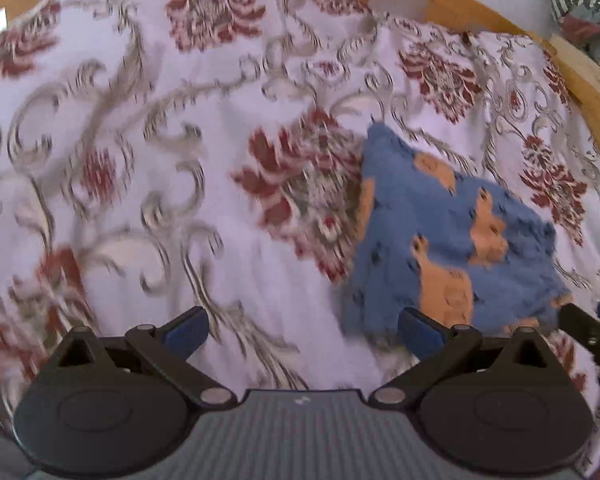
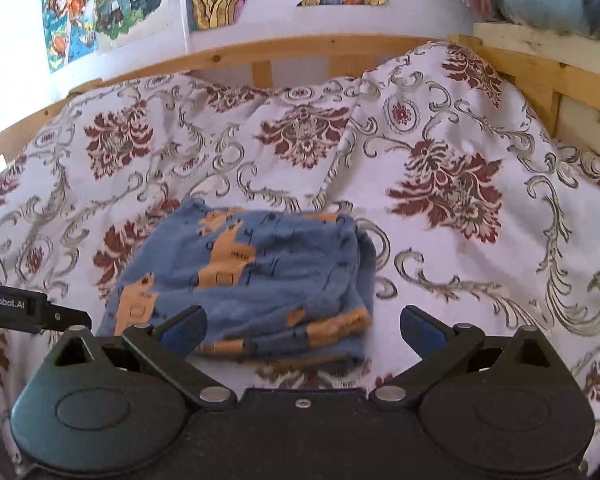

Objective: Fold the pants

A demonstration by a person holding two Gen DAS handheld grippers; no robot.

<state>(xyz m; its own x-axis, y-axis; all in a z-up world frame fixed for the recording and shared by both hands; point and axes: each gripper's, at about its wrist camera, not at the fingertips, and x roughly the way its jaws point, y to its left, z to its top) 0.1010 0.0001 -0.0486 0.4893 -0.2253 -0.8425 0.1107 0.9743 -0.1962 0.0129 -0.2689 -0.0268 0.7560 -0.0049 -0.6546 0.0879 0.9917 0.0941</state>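
Hovering off to the left, left gripper (image 1: 302, 330) spread wide and empty over bare bedspread (image 1: 140, 160); folded pants (image 2: 244, 276) lying compact mid-bed (edges stacked, likely finished); right gripper (image 2: 302, 330) likewise wide, gripping nothing, poised just short of the bundle.

Bedroom: wooden bed frame (image 2: 260, 50), cartoon posters (image 2: 104, 4).

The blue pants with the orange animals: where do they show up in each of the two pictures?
Left wrist view: the blue pants lie right of centre, folded, on the floral bedspread.
Right wrist view: the blue pants lie at lower centre, just beyond the open hand-held gripper.
Shared landmark: the wooden bed frame along the top, also here.
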